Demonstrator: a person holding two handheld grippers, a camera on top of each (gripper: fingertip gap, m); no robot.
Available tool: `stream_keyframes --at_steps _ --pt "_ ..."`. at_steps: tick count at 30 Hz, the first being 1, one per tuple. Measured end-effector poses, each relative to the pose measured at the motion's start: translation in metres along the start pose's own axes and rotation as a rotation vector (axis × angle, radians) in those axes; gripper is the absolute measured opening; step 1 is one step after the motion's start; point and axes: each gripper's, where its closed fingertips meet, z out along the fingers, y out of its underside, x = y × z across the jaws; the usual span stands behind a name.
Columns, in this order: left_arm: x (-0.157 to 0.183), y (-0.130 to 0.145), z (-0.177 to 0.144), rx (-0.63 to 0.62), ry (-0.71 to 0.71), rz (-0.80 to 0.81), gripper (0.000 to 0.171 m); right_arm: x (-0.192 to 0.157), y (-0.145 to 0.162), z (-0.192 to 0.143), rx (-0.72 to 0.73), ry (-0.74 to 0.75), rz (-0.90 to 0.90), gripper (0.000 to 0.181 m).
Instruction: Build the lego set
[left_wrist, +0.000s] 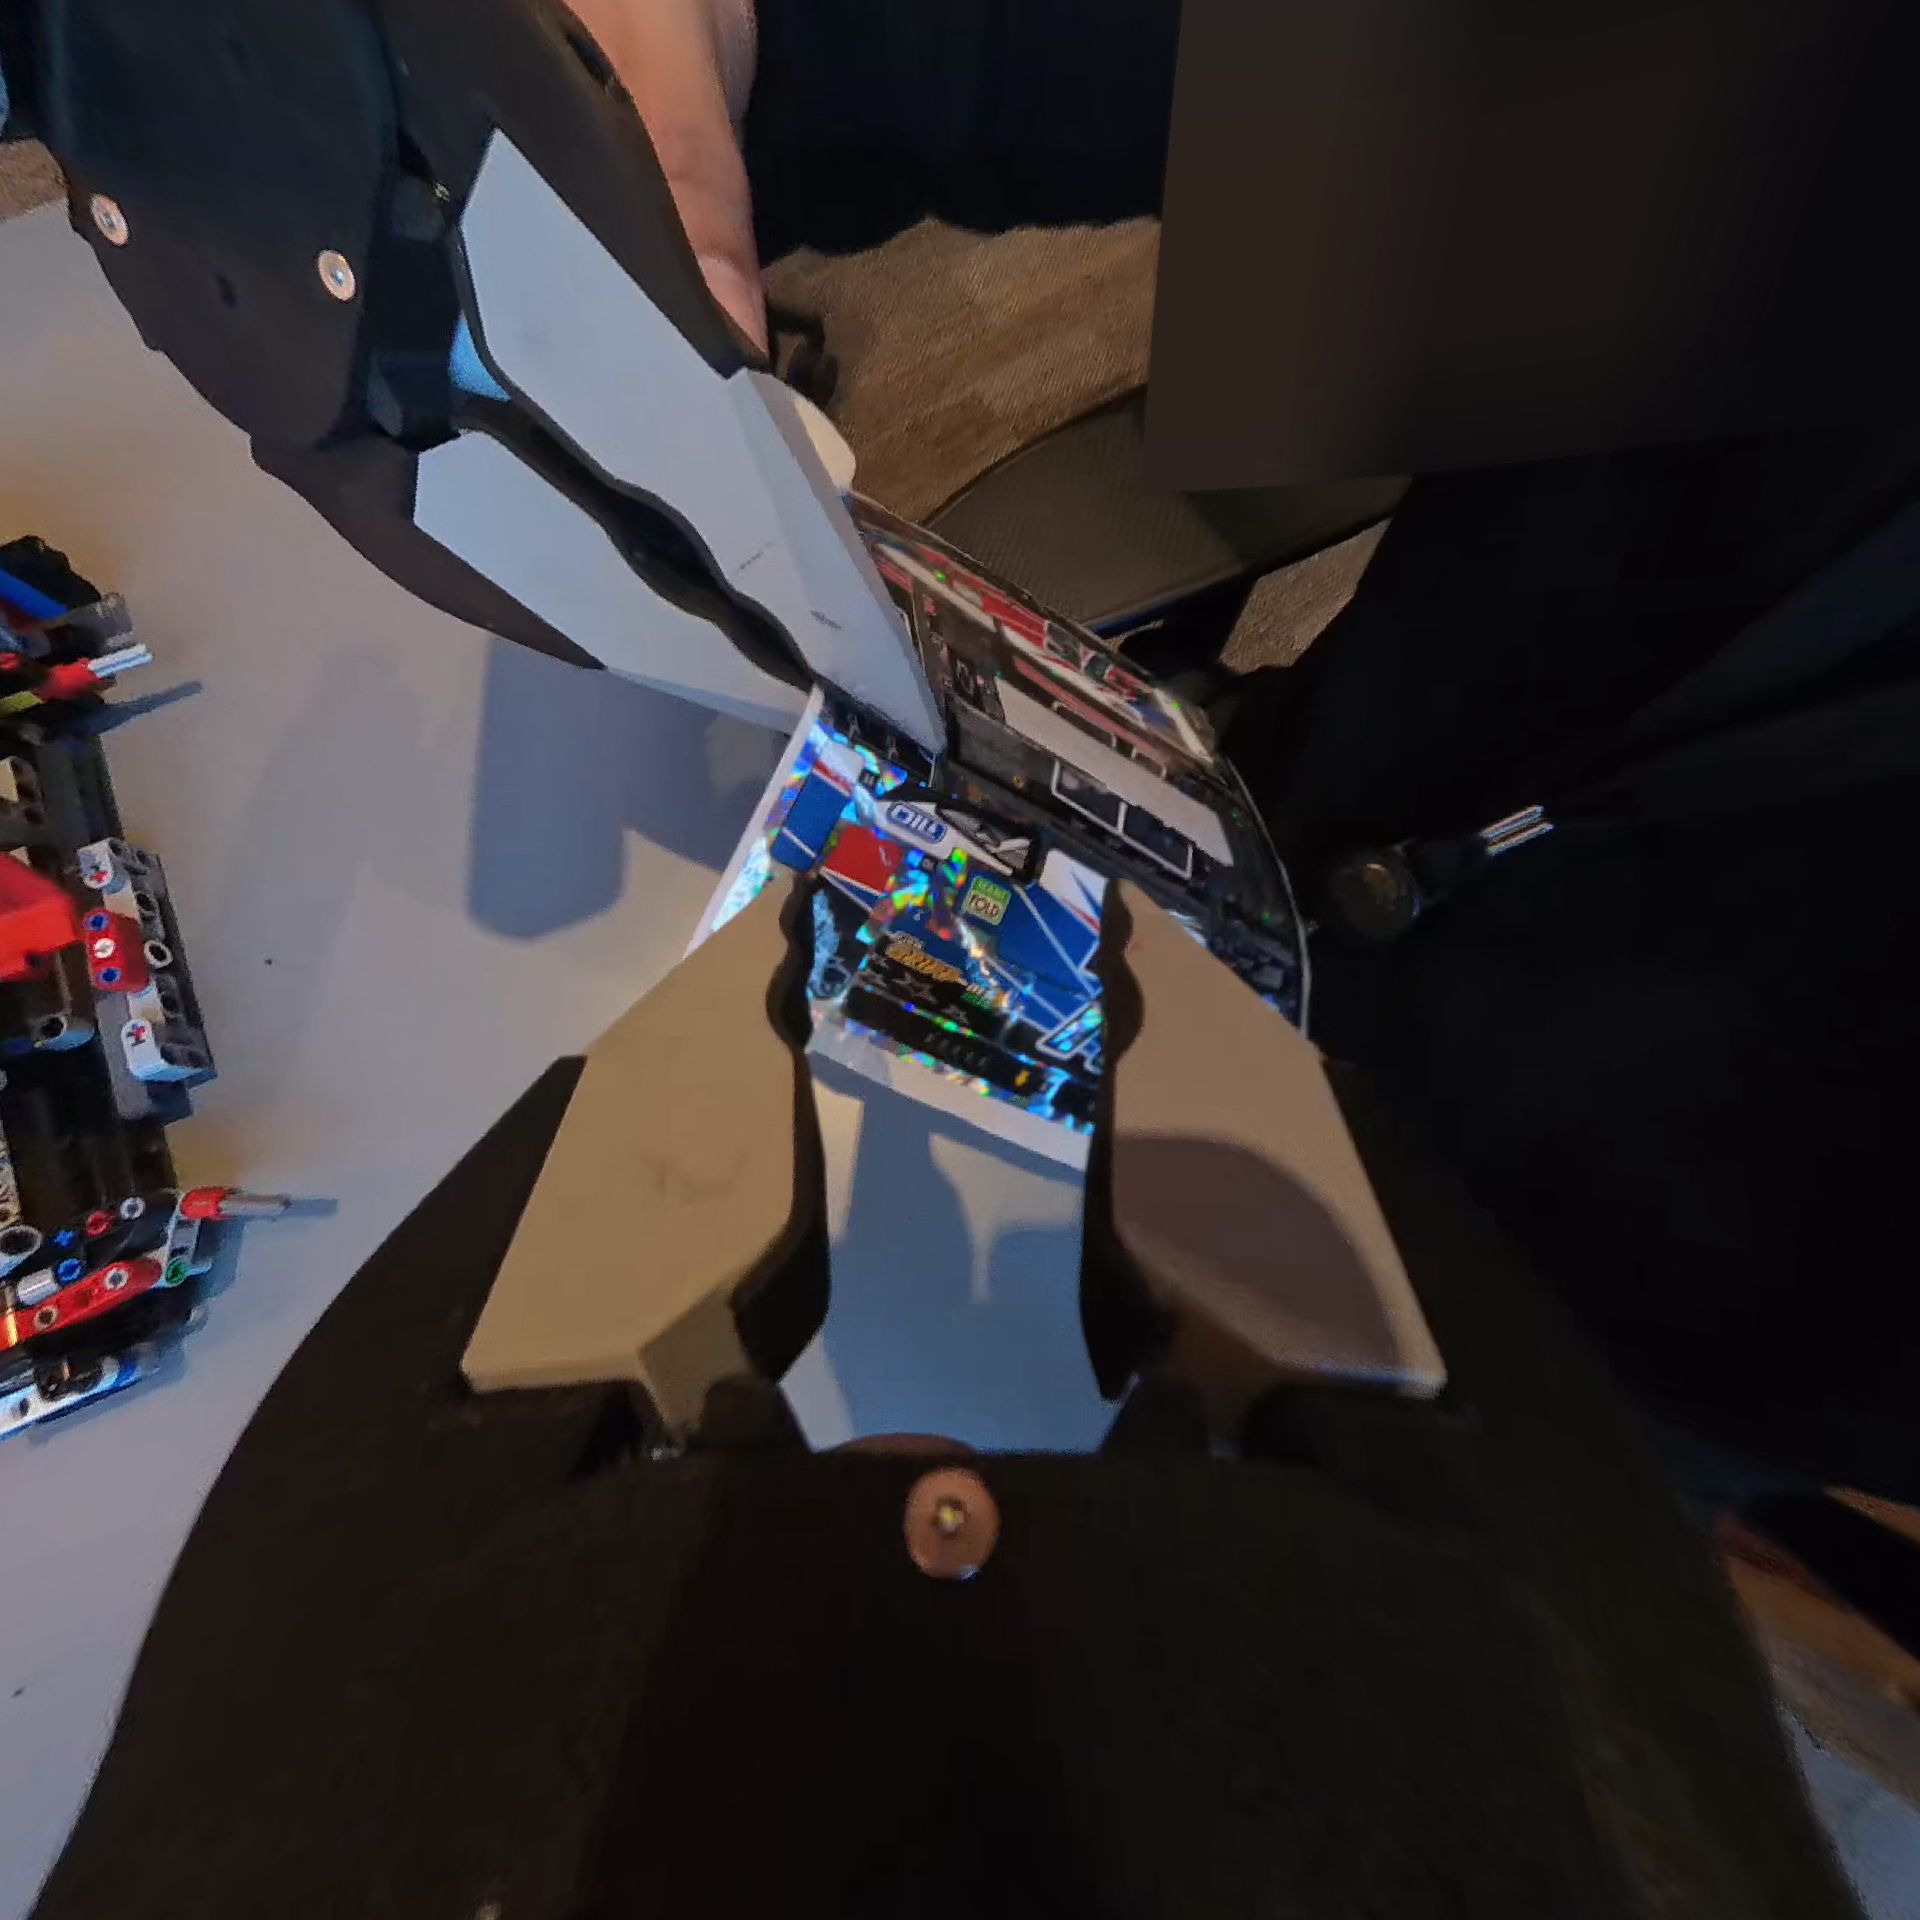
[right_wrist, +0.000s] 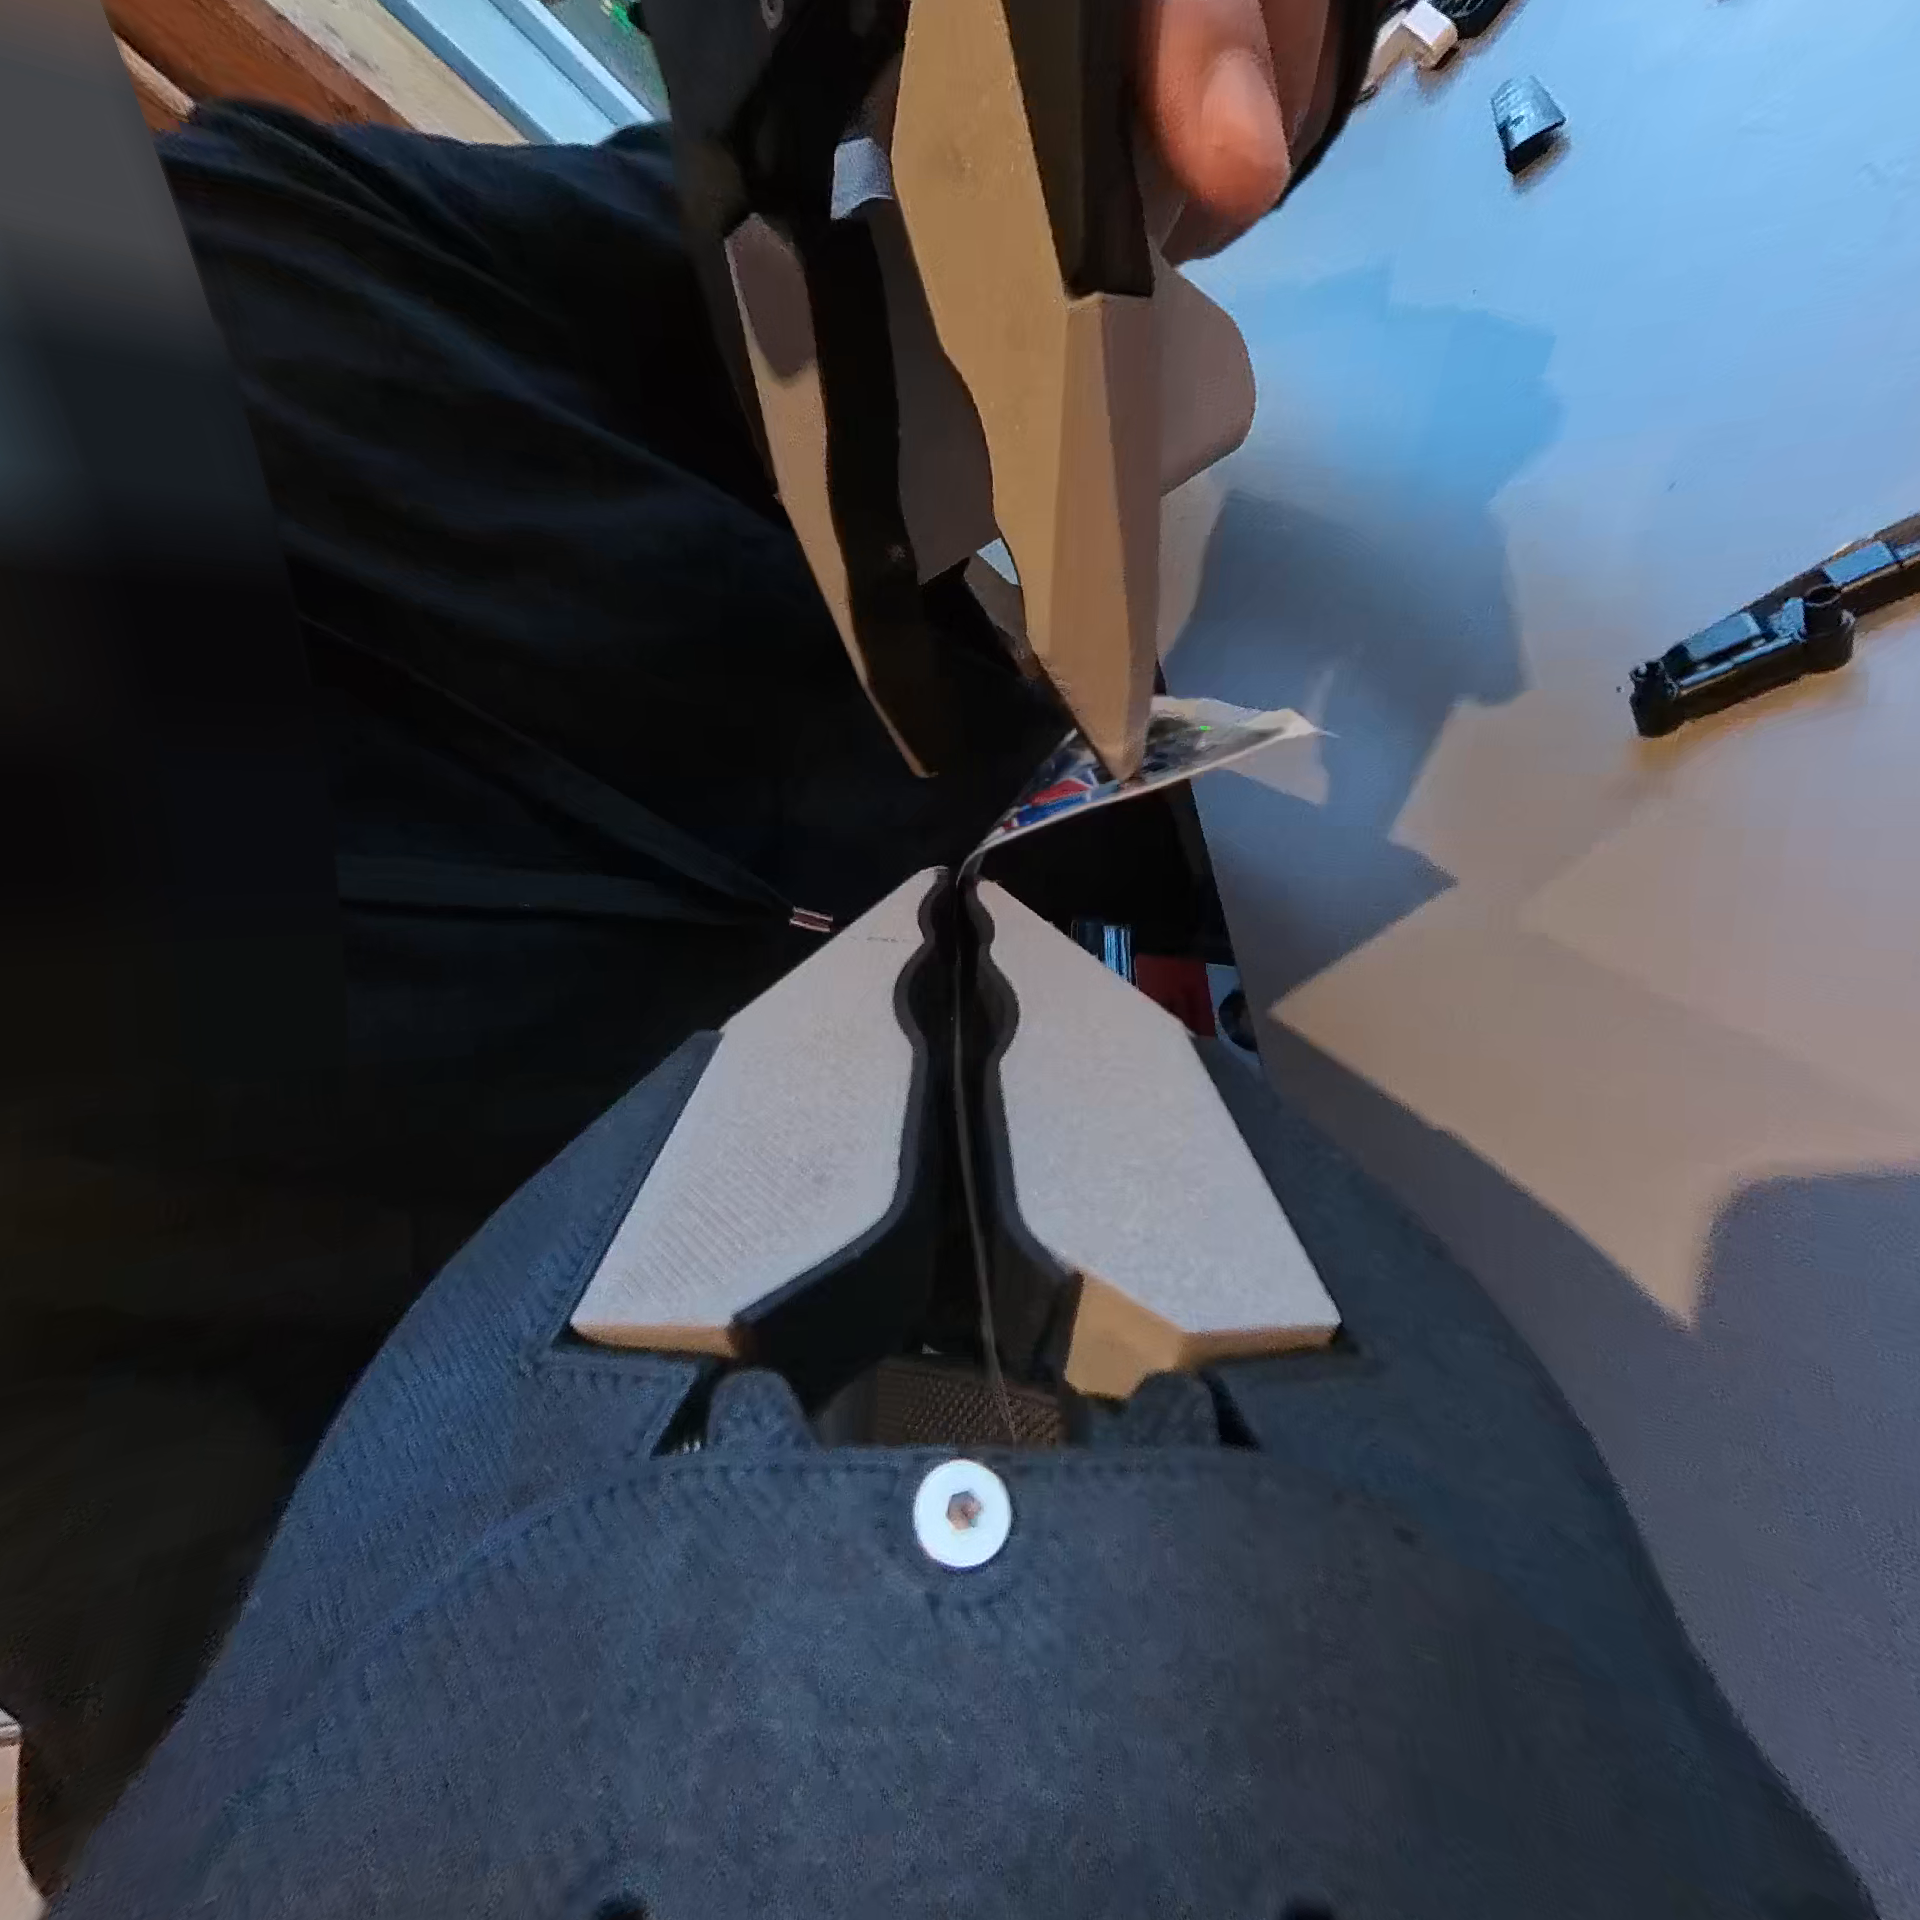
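Observation:
A shiny holographic sticker sheet (left_wrist: 1039, 800) with blue, red and black decals is held in the air over the white table's edge (left_wrist: 364, 831). My right gripper (right_wrist: 954, 883) is shut on one edge of the sheet (right_wrist: 1195, 743), seen edge-on. In the left wrist view it comes in from the upper left (left_wrist: 883, 727). My left gripper (left_wrist: 951, 909) is open, its fingertips straddling the sheet's near part. In the right wrist view it comes down from above (right_wrist: 1018, 769), with one fingertip (right_wrist: 1117, 748) touching the sheet. The partly built Lego model (left_wrist: 83, 987), black, red and grey, lies at the left.
Loose black Lego pieces (right_wrist: 1745, 665) (right_wrist: 1527, 109) lie on the table (right_wrist: 1558, 935) to the right. A person in dark clothing (right_wrist: 468, 623) sits close behind the sheet. A black chair (left_wrist: 1507, 260) and beige carpet (left_wrist: 966, 332) lie beyond the table edge. The grippers are tip to tip, or close to it. My left gripper's tips are some 20 centimeters from the partly built Lego model (left_wrist: 83, 987).

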Motion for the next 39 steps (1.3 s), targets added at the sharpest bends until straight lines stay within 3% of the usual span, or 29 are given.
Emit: stream_keyframes --at_steps 7,16,20,24,28,36,39 --pt "-0.004 -0.014 -0.012 0.064 -0.081 0.073 0.055 -0.001 -0.002 0.003 0.011 -0.026 -0.017 0.000" --pt "0.000 -0.002 -0.008 -0.031 -0.239 0.166 0.061 0.003 0.001 0.007 0.050 -0.078 0.039 0.000" --pt "0.003 -0.007 -0.020 -0.010 -0.220 0.129 0.056 0.006 0.005 0.011 0.043 -0.087 0.054 0.000" --pt "0.016 -0.005 -0.010 -0.118 -0.207 0.218 0.057 0.007 0.002 0.013 0.041 -0.092 0.070 0.000" --pt "0.008 0.018 0.001 -0.262 -0.229 0.221 0.059 0.003 0.001 0.015 0.043 -0.115 0.062 0.000" --pt "0.021 0.020 0.016 -0.179 -0.152 0.143 0.061 0.000 0.005 0.019 0.044 -0.122 0.044 0.000" --pt "0.025 0.021 0.020 -0.150 -0.125 0.115 0.054 0.001 0.010 0.022 0.031 -0.122 0.048 0.000"
